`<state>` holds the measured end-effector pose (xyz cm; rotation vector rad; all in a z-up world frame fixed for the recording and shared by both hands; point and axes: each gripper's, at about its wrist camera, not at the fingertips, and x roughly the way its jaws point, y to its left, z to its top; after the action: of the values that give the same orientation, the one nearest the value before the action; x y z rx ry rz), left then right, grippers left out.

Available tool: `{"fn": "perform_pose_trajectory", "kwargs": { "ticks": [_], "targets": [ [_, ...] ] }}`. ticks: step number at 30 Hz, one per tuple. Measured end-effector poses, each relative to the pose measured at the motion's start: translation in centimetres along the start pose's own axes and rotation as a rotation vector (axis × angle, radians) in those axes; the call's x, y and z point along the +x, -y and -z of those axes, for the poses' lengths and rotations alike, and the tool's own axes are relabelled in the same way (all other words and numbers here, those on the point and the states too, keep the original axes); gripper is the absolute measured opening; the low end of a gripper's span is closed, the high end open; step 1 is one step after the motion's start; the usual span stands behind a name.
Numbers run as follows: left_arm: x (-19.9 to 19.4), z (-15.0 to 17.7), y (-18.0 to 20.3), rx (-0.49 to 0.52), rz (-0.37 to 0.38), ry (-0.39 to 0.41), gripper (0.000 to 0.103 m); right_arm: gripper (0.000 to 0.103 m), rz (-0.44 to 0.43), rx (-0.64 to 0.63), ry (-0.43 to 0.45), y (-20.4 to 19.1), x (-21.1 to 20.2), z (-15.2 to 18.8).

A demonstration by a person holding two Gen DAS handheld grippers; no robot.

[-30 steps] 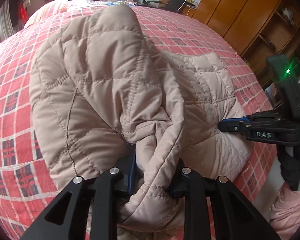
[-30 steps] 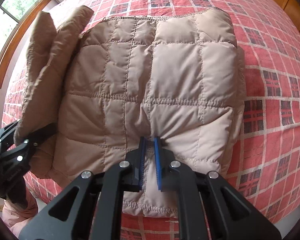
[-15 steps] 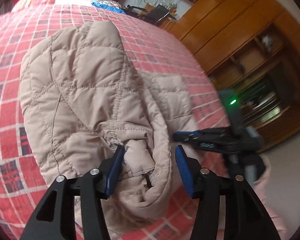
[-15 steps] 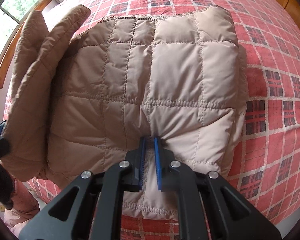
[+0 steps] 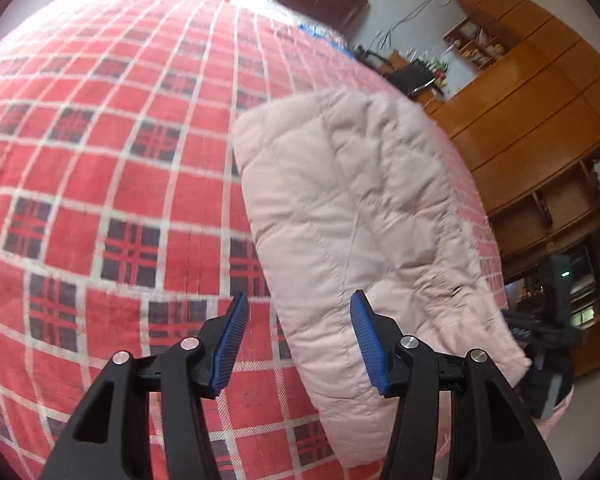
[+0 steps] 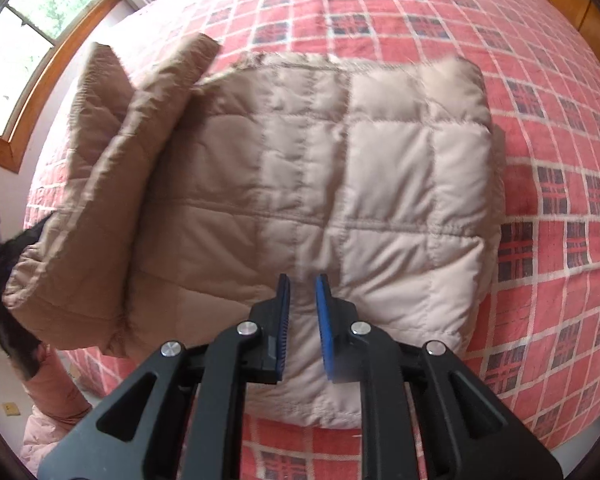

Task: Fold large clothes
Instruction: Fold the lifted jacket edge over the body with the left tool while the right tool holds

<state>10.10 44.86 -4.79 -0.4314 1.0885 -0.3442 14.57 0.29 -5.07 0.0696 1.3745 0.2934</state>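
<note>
Left wrist view: nearest the lens, the left gripper point(image 5: 296, 332) has its blue pads spread wide with nothing between them, hovering above the near left edge of the quilted jacket point(image 5: 364, 208) and the red plaid bedspread point(image 5: 112, 168). Here the jacket looks pale and puffy, folded into a thick block that runs away toward the far right side of the bed. At the far right edge, the right gripper point(image 5: 540, 328) shows dimly beside the jacket's near right corner.

Right wrist view: the right gripper point(image 6: 302, 320) has its pads parted by a narrow gap over the jacket's near hem; they grip no fabric. The jacket point(image 6: 340, 184) is tan, stitched in squares, lying flat on the bedspread point(image 6: 560, 200). A folded-over flap rises along its left side.
</note>
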Motion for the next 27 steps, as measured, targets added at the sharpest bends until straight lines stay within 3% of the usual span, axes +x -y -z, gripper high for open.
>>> {"fn": "perform_pose_trajectory", "kwargs": {
  "ticks": [6, 9, 10, 16, 21, 23, 27],
  "targets": [
    [2.4, 0.9, 3.5, 0.111, -0.134, -0.015, 0.052, 0.034, -0.050, -0.039, 0.033, -3.7, -3.3, -2.1],
    [4.6, 1.6, 5.0, 0.133, -0.148, -0.044, 0.049, 0.057, -0.096, -0.044, 0.033, -5.2, -3.9, -3.2],
    [4.8, 1.8, 5.7, 0.150, -0.171, -0.041, 0.049, 0.058, -0.112, -0.048, 0.022, -5.5, -3.7, -3.4],
    [6.1, 3.1, 7.0, 0.204, -0.238, -0.021, 0.049, 0.058, -0.194, -0.013, -0.099, -6.4, -0.1, -5.0],
    [6.4, 3.7, 7.4, 0.215, -0.250, -0.003, 0.049, 0.058, -0.170, 0.003, -0.111, -7.2, 1.6, -6.8],
    [6.4, 3.5, 7.8, 0.221, -0.252, 0.001, 0.049, 0.053, -0.166, 0.011, -0.126, -7.7, 2.7, -7.0],
    [6.7, 3.1, 7.8, 0.226, -0.250, 0.002, 0.049, 0.032, -0.168, 0.002, -0.131, -7.9, 4.5, -7.3]
  ]
}}
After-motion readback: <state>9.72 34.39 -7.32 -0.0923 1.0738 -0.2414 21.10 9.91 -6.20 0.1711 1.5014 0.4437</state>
